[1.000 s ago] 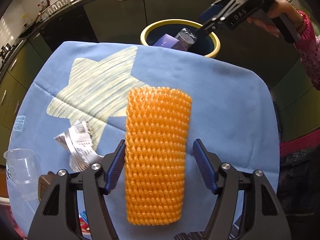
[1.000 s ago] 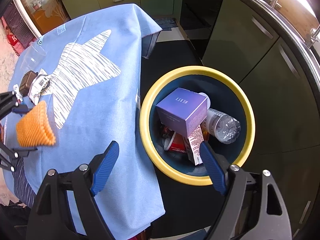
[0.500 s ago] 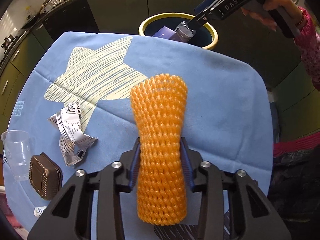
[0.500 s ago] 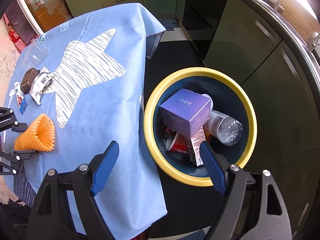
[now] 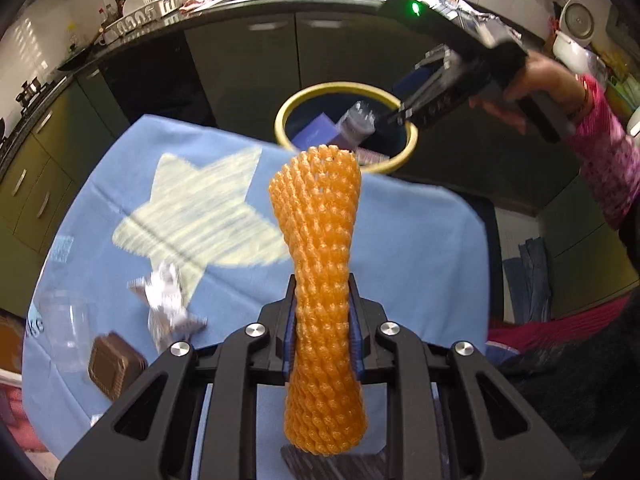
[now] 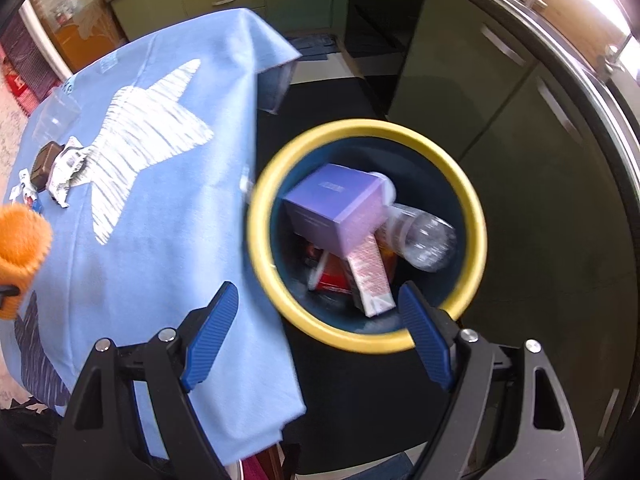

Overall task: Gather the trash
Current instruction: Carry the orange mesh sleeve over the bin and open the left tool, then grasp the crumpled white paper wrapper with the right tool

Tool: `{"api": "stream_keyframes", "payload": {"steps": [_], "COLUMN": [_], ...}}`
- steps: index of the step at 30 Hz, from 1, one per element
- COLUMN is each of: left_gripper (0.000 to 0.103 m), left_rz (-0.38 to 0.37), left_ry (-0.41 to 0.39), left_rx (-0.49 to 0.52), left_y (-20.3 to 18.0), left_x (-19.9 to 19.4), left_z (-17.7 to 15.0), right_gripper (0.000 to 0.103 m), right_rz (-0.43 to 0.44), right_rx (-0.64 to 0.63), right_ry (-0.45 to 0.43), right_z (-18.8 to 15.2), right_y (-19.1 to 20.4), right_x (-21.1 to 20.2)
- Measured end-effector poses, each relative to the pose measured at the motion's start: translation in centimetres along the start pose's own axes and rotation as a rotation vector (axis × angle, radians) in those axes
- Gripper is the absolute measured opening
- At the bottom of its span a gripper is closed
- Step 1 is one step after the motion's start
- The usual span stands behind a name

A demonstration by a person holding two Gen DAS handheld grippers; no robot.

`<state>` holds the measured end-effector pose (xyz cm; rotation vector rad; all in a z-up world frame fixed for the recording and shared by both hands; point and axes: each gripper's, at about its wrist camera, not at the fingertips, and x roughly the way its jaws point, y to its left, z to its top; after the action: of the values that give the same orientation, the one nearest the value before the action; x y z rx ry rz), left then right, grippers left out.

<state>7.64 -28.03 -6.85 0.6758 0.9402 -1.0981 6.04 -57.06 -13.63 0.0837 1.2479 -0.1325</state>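
Squeezing an orange foam mesh sleeve (image 5: 320,280) at its waist, the left gripper (image 5: 322,336) is clenched on it, the blue pads pressed in from both sides so the sleeve pinches narrow between them and flares out above and below. The sleeve stands lifted off the light blue tablecloth with a pale star print (image 5: 420,240), its open upper end pointing toward the far edge of the table.

Just past that far edge sits a dark blue round bin with a yellow rim (image 6: 472,208). Inside it lie a purple cardboard box (image 6: 332,208), a clear plastic bottle (image 6: 424,236) and a red and white carton (image 6: 368,276).

The right gripper (image 6: 320,332) hangs above the near side of the bin, released, its blue fingers (image 6: 212,332) wide apart with nothing between them; a hand in a pink patterned sleeve (image 5: 604,160) holds it.

Near the left edge of the table lie a crumpled silver wrapper (image 5: 168,308), a clear plastic cup (image 5: 66,328) and a small brown ribbed square tub (image 5: 114,364), close together, the tub just beside the cup. The orange sleeve also shows at the left border of the right wrist view.
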Motion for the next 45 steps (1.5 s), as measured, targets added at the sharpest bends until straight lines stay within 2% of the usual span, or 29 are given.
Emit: {"api": "stream_keyframes", "payload": {"steps": [3, 6, 11, 14, 16, 18, 19, 21, 23, 25, 28, 31, 33, 38, 40, 45], "left_gripper": [0.021, 0.021, 0.021, 0.023, 0.028, 0.044, 0.048, 0.068, 0.074, 0.080, 0.081, 0.083, 0.091, 0.098, 0.098, 0.098], "left_rz": [-0.048, -0.074, -0.153, -0.144, -0.142, -0.127, -0.109, -0.089, -0.078, -0.089, -0.101, -0.136, -0.119, -0.006, 0.071, 0.271], "left_ry": [-0.025, -0.041, 0.011, 0.032, 0.036, 0.036, 0.038, 0.056, 0.067, 0.078, 0.057, -0.012, -0.084, -0.223, -0.266, -0.275], "left_rx": [-0.014, -0.019, -0.067, -0.071, -0.078, -0.075, -0.072, -0.075, -0.089, -0.096, -0.112, -0.173, -0.213, -0.296, -0.358, -0.492], "left_y": [-0.3, -0.8, -1.9, -3.5, -4.3, -5.2, -5.5, -6.0, -6.1, -6.0, -5.8, -4.5, -3.4, -0.6, 0.9, 4.1], "left_x": [0.8, 3.7, 11.3, 15.6, 17.8, 20.0, 20.9, 22.5, 23.1, 23.0, 20.7, 16.0, 12.3, 3.9, 0.7, -4.2], "left_z": [4.0, 8.8, 15.9, 19.2, 20.6, 22.0, 22.4, 22.9, 23.0, 22.5, 21.1, 18.4, 16.0, 8.6, 4.0, -6.6], "right_gripper": [0.078, 0.078, 0.078, 0.078, 0.078, 0.078, 0.078, 0.078, 0.078, 0.078, 0.078, 0.078, 0.078, 0.078, 0.078, 0.078], "right_rz": [-0.039, -0.055, -0.072, -0.077, -0.079, -0.081, -0.082, -0.079, -0.077, -0.074, -0.069, -0.055, -0.051, -0.042, -0.027, 0.032], "right_rx": [0.041, 0.079, 0.120, 0.138, 0.146, 0.154, 0.158, 0.164, 0.170, 0.172, 0.173, 0.156, 0.140, 0.083, 0.049, -0.065], "right_ry": [-0.013, -0.024, -0.026, -0.028, -0.029, -0.031, -0.033, -0.036, -0.039, -0.042, -0.050, -0.059, -0.059, -0.053, -0.050, -0.046], "right_z": [-1.3, -2.6, -4.6, -5.2, -5.4, -6.0, -6.2, -6.7, -7.1, -7.4, -7.2, -7.0, -6.9, -5.5, -4.4, -1.4], "right_y": [-2.2, -4.2, -6.9, -8.2, -8.8, -9.4, -9.7, -10.0, -10.3, -10.4, -10.4, -9.7, -8.9, -6.3, -5.1, 0.4], "right_x": [-0.9, -1.8, -2.6, -2.9, -3.0, -3.3, -3.4, -3.6, -3.7, -3.8, -3.7, -3.8, -3.8, -3.5, -3.1, -2.2]}}
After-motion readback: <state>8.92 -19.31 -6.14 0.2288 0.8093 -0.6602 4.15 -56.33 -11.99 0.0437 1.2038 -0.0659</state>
